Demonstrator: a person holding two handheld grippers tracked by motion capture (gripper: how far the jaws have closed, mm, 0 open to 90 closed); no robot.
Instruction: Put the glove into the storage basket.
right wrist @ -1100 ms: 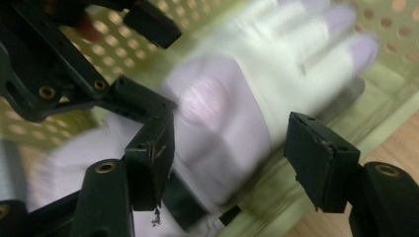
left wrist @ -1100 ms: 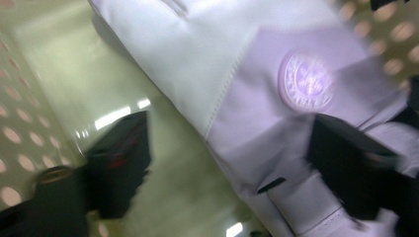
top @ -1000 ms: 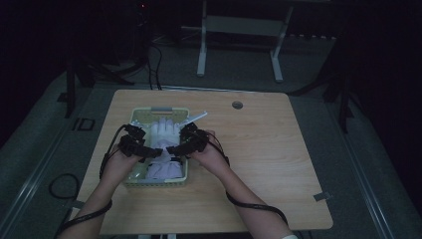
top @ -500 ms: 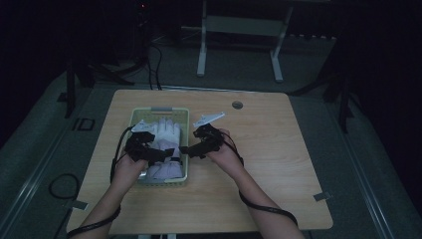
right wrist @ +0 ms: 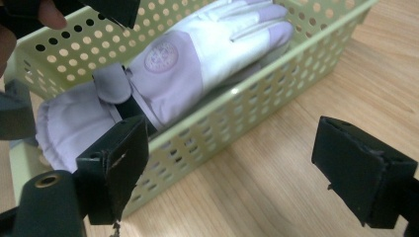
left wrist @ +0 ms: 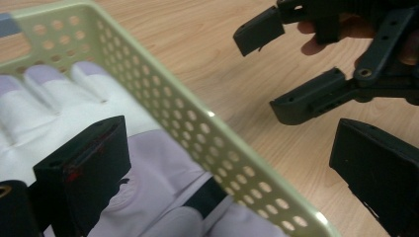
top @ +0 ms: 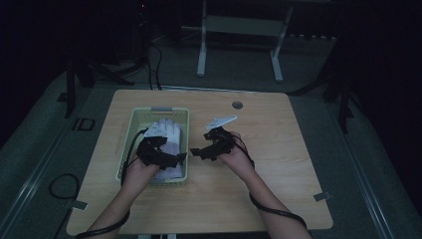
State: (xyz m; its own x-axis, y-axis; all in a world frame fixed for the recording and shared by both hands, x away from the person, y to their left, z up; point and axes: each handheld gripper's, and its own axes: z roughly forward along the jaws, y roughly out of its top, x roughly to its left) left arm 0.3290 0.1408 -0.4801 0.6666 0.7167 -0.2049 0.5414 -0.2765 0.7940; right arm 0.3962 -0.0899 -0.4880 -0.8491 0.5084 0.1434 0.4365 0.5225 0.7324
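Item: white glove [right wrist: 197, 64], lying flat in my pale green perforated basket [top: 130, 137] on the tabletop [top: 278, 169]. Soft, light and limp, I judge; best pinched at the gathered cuff or strap. My left tongs [left wrist: 222, 173] straddle the basket wall, spread and empty; my right tongs [right wrist: 227, 168] hover just outside, likewise gaping.

A dim lab-like room: one bare wooden table [top: 278, 164] on grey floor [top: 45, 149], metal stand legs [top: 201, 50] and cables [top: 154, 55] behind.
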